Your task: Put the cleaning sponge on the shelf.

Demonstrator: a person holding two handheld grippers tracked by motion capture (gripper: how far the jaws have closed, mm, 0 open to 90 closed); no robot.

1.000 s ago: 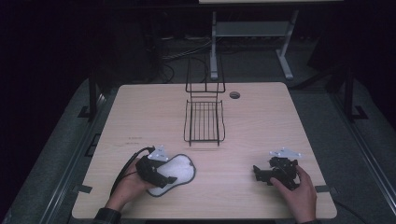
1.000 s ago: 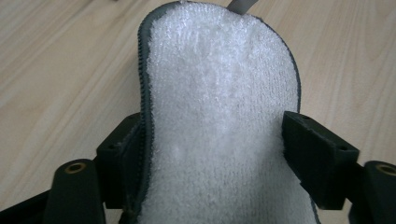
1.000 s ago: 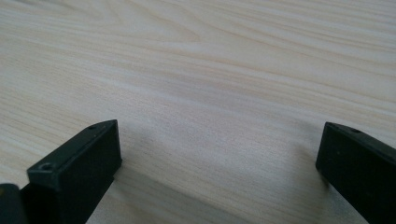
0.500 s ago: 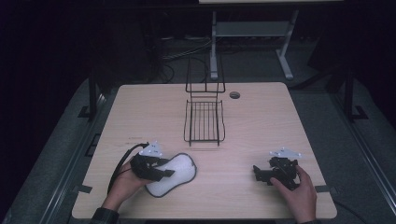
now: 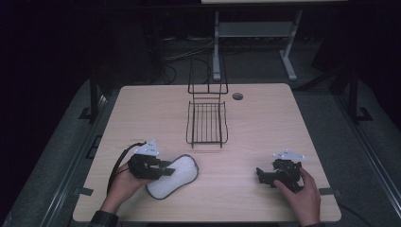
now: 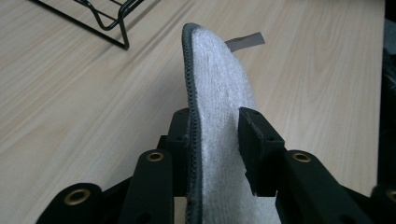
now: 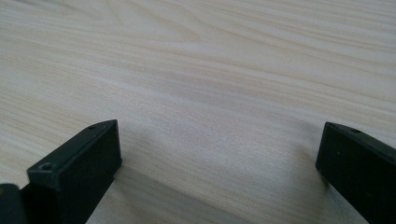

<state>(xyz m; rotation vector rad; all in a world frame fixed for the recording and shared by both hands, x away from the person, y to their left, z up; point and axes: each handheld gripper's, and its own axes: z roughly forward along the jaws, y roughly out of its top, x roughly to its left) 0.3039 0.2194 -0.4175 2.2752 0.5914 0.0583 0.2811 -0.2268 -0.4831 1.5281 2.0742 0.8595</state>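
Light wood-grain table (image 5: pixel 265 123) with round grommet hole (image 5: pixel 238 96) at 12 o'clock, dark grey floor (image 5: pixel 61 142) (dimly lit), white metal stand frame (image 5: pixel 250 33) beyond, loose cables (image 5: pixel 189 49) at 11 o'clock

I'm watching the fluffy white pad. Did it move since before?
Yes. The white pad has slid a little toward the table's left edge, away from the wire rack, with the left hand-held gripper.
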